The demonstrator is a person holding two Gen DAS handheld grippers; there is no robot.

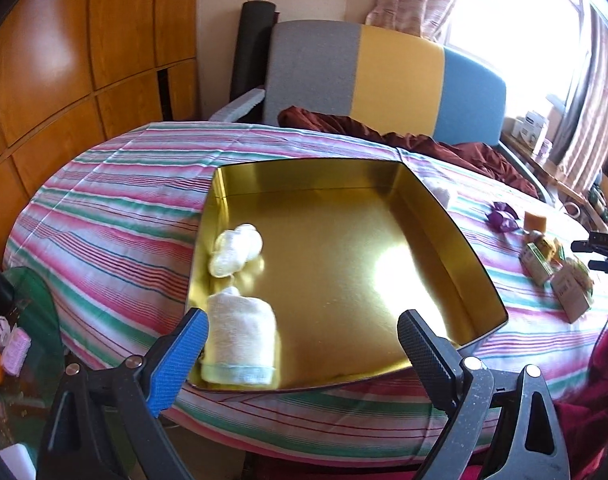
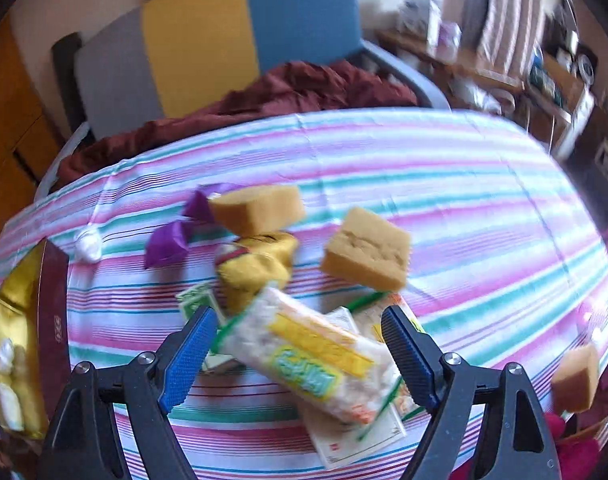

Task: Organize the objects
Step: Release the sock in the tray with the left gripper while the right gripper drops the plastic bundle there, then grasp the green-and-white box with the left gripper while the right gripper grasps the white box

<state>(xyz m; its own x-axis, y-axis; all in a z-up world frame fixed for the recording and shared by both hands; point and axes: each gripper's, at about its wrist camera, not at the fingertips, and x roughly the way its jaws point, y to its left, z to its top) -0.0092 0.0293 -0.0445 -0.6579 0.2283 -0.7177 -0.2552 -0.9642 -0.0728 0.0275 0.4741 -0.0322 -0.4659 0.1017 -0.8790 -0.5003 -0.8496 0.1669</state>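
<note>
A gold tin tray (image 1: 419, 216) lies on the striped tablecloth, holding a rolled white towel (image 1: 240, 340) at its near left corner and a smaller white bundle (image 1: 236, 252) behind it. My left gripper (image 1: 304, 328) hovers open over the tray's near edge, its blue finger beside the towel. My right gripper (image 2: 300, 332) stands open above a pile of loose items. A white snack packet with a yellow label (image 2: 311, 356) lies under and between its fingers, and the pads are clear of it. Around the packet are yellow sponges (image 2: 367, 252), (image 2: 260, 208), a yellow pouch (image 2: 256, 268) and a purple wrapper (image 2: 172, 236).
The tray's maroon outer wall (image 2: 52, 308) shows at the left of the right wrist view, with a white ball (image 2: 88, 246) nearby. A third sponge (image 2: 575, 376) sits at the table's right edge. Small boxes (image 1: 571, 292) stand right of the tray. A striped chair (image 1: 383, 72) with dark red cloth is behind the table.
</note>
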